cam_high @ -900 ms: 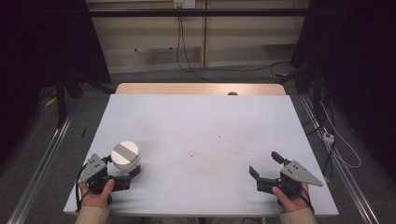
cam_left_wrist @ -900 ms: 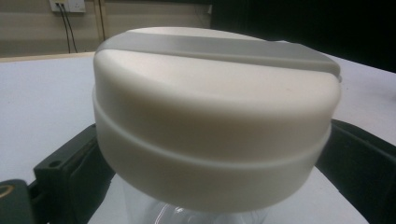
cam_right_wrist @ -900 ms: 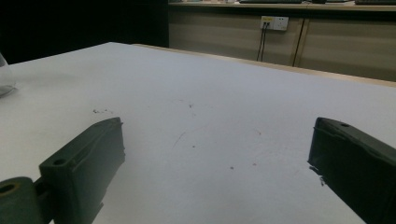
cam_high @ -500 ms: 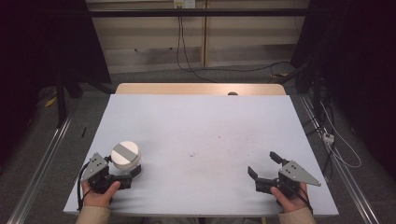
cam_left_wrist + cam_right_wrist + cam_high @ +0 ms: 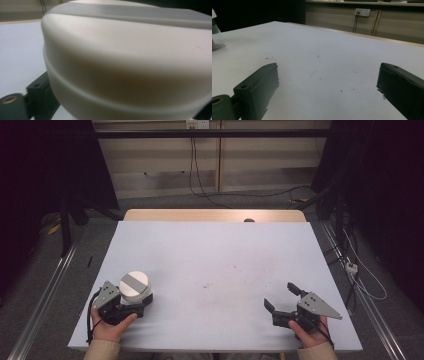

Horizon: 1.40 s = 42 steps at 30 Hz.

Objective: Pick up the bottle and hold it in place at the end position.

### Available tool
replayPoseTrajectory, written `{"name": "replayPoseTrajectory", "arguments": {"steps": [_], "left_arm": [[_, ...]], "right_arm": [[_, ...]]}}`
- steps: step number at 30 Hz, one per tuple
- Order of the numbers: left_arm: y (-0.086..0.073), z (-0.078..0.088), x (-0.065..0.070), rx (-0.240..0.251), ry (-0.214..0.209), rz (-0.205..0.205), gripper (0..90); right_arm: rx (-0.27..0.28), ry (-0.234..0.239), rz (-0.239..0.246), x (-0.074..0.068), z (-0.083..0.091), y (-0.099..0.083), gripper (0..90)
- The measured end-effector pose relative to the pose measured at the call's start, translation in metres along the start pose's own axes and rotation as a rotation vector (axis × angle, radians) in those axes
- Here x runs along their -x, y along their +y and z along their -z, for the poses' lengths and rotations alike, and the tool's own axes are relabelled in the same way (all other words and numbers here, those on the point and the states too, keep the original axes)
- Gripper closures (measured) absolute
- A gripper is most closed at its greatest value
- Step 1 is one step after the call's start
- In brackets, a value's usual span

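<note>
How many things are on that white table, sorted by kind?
White round container with a grey stripe on its lid: 1
Hand-held tongs: 2, the left tongs closed around the container, the right tongs open with nothing between them
Total: 3

Smooth matt plastic container [image 5: 134,287] on matt white tabletop [image 5: 215,270].

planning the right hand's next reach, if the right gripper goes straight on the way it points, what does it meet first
Probably nothing soon: the right gripper, jaws open and empty, points up and leftward over bare white table. The white container in the left gripper sits well left of that line, though depth is hard to judge.
</note>
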<state>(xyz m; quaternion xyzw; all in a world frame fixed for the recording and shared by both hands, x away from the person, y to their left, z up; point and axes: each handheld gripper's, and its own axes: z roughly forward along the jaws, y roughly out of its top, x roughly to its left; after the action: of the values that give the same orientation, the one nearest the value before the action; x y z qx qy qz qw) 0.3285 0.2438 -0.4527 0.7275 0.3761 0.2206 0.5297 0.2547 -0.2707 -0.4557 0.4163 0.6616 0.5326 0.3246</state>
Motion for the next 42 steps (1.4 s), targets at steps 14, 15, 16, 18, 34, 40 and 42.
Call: {"name": "replayPoseTrajectory", "arguments": {"steps": [14, 15, 16, 18, 34, 40, 42], "left_arm": [[0.000, -0.002, 0.005, -0.030, 0.051, -0.038, 17.4], [0.001, -0.002, 0.005, -0.032, 0.055, -0.043, 17.6], [0.001, -0.003, 0.005, -0.030, 0.056, -0.043, 17.6], [0.000, -0.003, 0.005, -0.022, 0.054, -0.029, 17.7], [0.004, -0.002, 0.005, 0.008, 0.040, -0.017, 18.4], [0.008, -0.006, 0.006, 0.026, 0.034, -0.012, 18.4], [0.011, -0.010, 0.008, 0.032, 0.029, -0.010, 18.4]], "right_arm": [[0.000, 0.002, 0.005, 0.000, 0.000, 0.000, 3.4], [0.000, 0.002, 0.004, 0.000, 0.000, 0.000, 3.4], [-0.001, 0.002, 0.005, 0.000, -0.001, 0.000, 3.4], [0.002, 0.005, 0.007, 0.000, -0.001, 0.000, 3.4], [0.009, 0.008, 0.013, -0.001, -0.001, 0.001, 3.4], [0.013, 0.005, 0.013, -0.001, -0.001, 0.002, 3.4], [0.013, 0.006, 0.014, -0.001, -0.002, 0.002, 3.5]]}}
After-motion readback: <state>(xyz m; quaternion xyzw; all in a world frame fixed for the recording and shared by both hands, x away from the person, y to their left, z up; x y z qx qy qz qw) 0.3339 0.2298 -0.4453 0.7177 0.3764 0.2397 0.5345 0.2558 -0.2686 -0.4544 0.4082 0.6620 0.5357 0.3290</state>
